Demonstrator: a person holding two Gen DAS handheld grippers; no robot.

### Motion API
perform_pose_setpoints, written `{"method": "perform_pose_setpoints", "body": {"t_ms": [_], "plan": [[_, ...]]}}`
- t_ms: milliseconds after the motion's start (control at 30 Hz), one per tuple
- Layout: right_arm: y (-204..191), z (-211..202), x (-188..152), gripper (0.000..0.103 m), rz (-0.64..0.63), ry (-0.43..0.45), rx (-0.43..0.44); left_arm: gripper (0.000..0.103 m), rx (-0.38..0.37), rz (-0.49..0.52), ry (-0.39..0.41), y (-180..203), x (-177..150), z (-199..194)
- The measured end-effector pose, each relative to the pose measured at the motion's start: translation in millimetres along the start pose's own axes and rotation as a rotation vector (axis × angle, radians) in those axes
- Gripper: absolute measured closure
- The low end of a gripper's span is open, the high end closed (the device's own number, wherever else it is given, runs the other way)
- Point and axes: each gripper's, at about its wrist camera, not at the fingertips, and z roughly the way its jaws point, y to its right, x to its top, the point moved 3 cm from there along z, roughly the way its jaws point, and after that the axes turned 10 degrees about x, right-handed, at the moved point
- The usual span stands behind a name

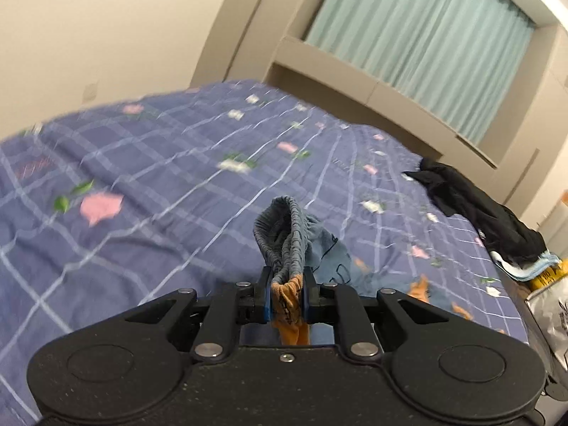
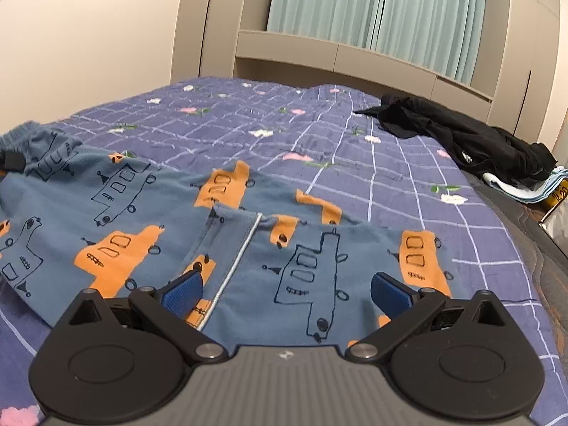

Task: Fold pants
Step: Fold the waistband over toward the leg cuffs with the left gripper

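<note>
The pants (image 2: 142,220) are blue with orange and outlined vehicle prints and lie spread across the bed. My left gripper (image 1: 287,294) is shut on their bunched elastic waistband (image 1: 284,234) and holds it lifted above the bed. That gripper shows as a black tip at the far left of the right wrist view (image 2: 12,161). My right gripper (image 2: 285,293) is open, its blue pads (image 2: 184,293) spread just above the leg-hem end of the pants, with a white piped hem (image 2: 234,269) between the fingers.
The bed has a purple plaid cover (image 2: 319,131) with flower prints. A pile of black clothes (image 2: 461,138) on light blue fabric lies at the bed's right edge. A yellow item (image 1: 546,277) and a bag stand beside the bed. Cupboards and teal curtains (image 2: 355,3) are behind.
</note>
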Motion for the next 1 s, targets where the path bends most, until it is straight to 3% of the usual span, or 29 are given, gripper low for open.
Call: {"method": "perform_pose_setpoints", "body": {"t_ms": [233, 467, 700, 1000], "plan": [[10, -21, 4, 0.0, -0.002, 0.057, -0.015, 0.087, -0.13, 0.111, 0.074, 56, 18, -28], [36, -51, 1, 0.0, -0.013, 0.052, -0.079, 0.087, -0.294, 0.265, 0.109, 137, 10, -45], [77, -82, -15, 0.0, 0.055, 0.029, -0.181, 0.087, -0.419, 0.428, 0.051, 210, -37, -37], [121, -105, -33, 0.0, 0.158, -0.006, -0.273, 0.082, -0.436, 0.637, -0.035, 247, -109, -8]]}}
